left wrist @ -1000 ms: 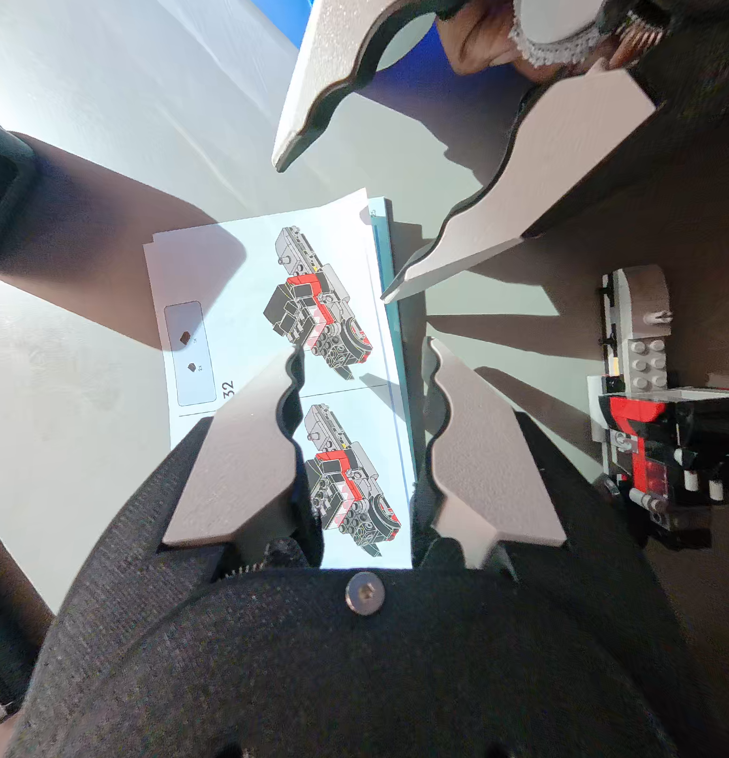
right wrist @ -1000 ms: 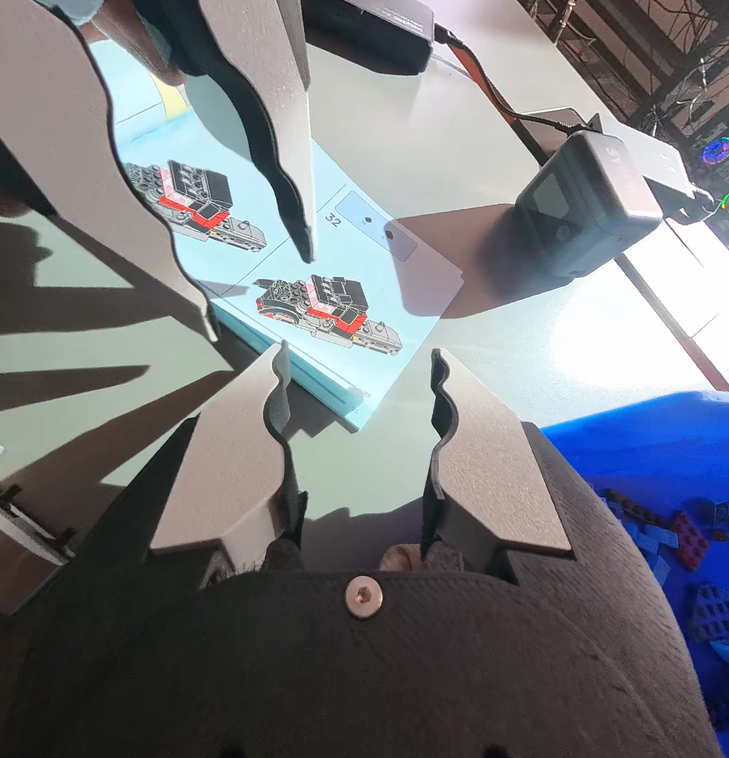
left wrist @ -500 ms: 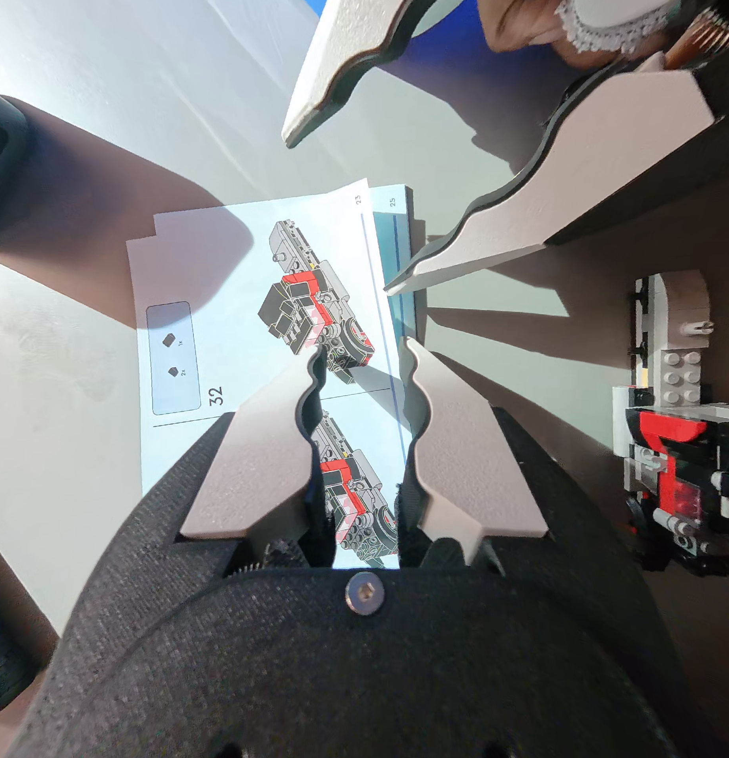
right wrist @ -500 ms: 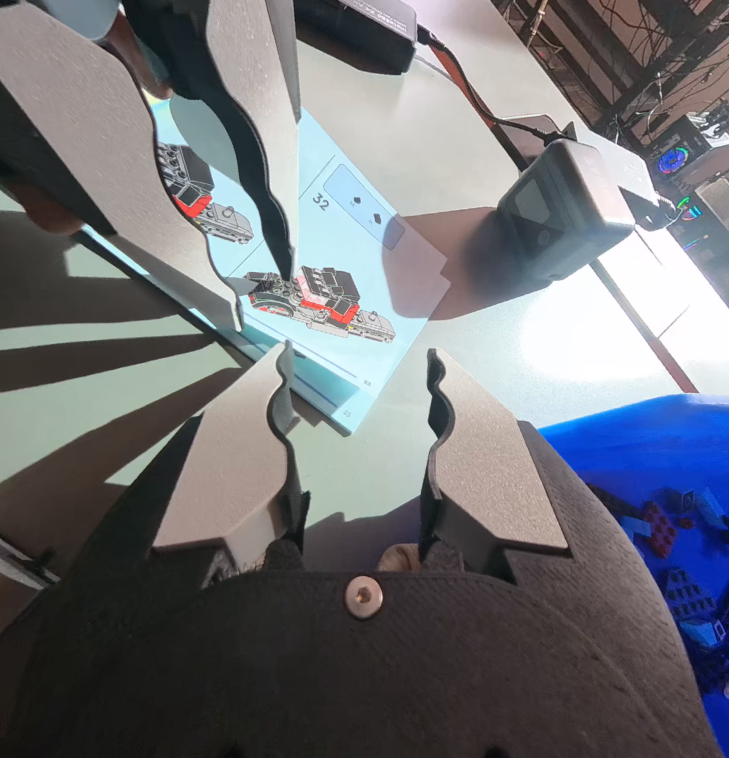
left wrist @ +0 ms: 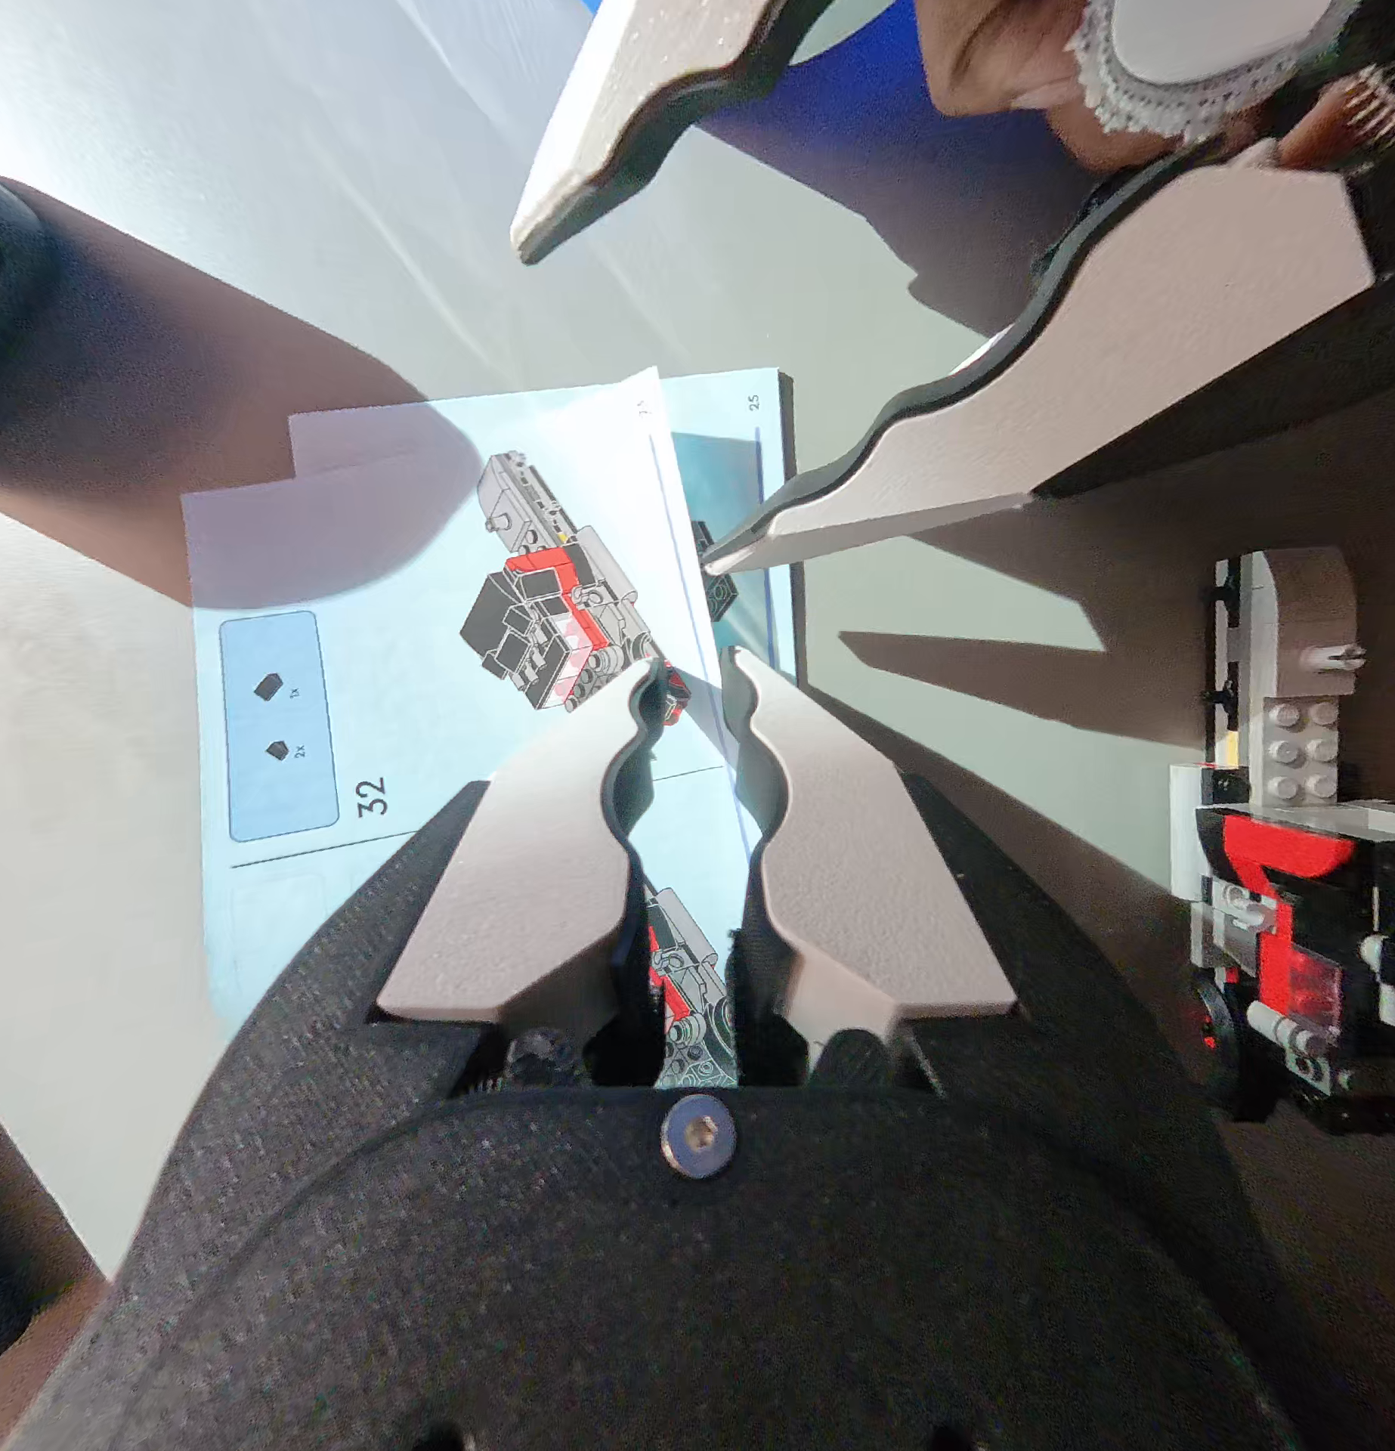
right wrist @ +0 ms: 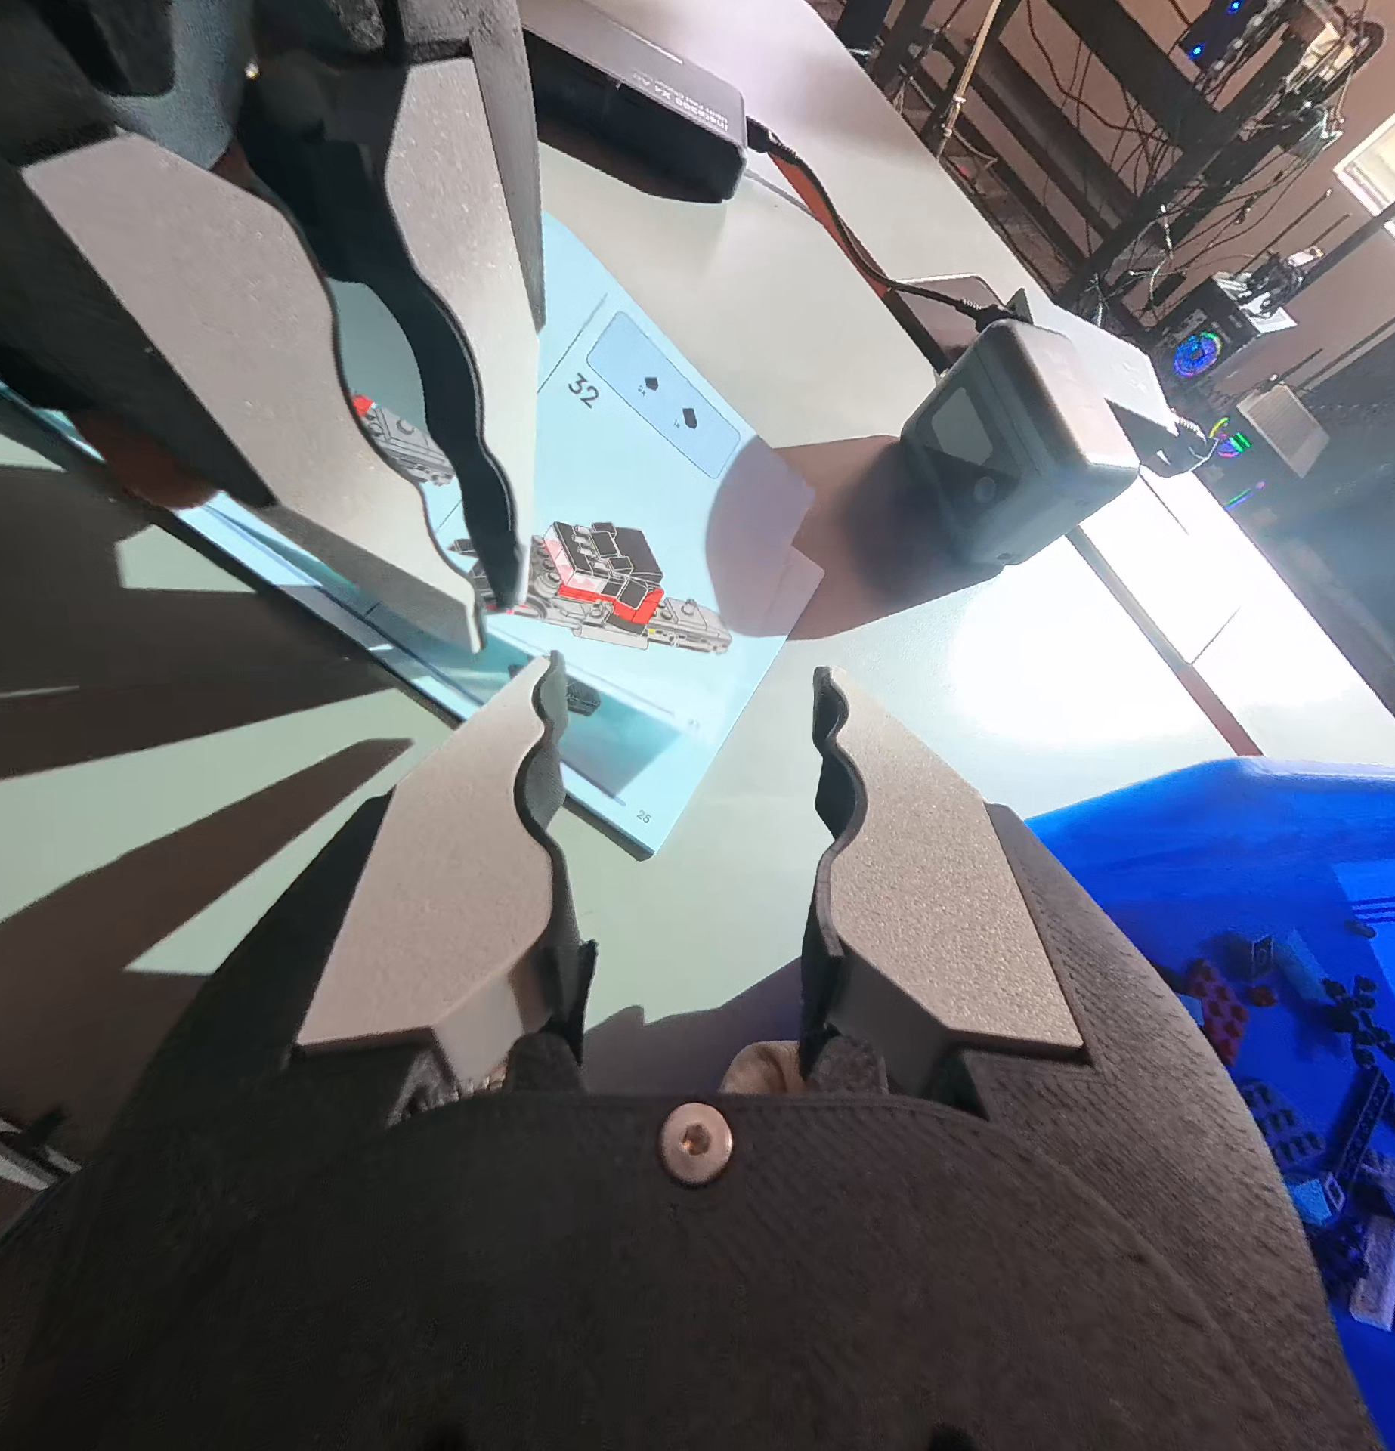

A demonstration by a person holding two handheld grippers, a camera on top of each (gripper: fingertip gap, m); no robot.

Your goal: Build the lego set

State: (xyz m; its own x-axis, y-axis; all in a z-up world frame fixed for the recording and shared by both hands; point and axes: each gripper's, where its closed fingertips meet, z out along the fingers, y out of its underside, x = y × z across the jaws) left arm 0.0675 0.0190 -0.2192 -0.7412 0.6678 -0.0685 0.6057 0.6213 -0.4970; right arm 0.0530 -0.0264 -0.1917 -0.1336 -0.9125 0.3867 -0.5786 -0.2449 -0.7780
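Observation:
The light-blue instruction booklet lies open on the grey table and shows a printed red, black and grey vehicle. My left gripper has closed down on the right edge of the top page, which lifts off the page beneath. The partly built lego model, red, black and grey, lies to the right of the booklet. My right gripper is open and empty, just above the booklet's near corner. Its lower fingertip sits at the raised page edge, and the left gripper faces it.
A blue bin with several loose bricks stands at the right. A grey box-shaped device with a cable casts a shadow on the booklet. A flat black device lies at the table's far side. Racks and cables fill the background.
My left gripper narrowed from wide open to nearly shut around the page edge, and the top page has lifted. The right gripper moved closer to the booklet and stayed open.

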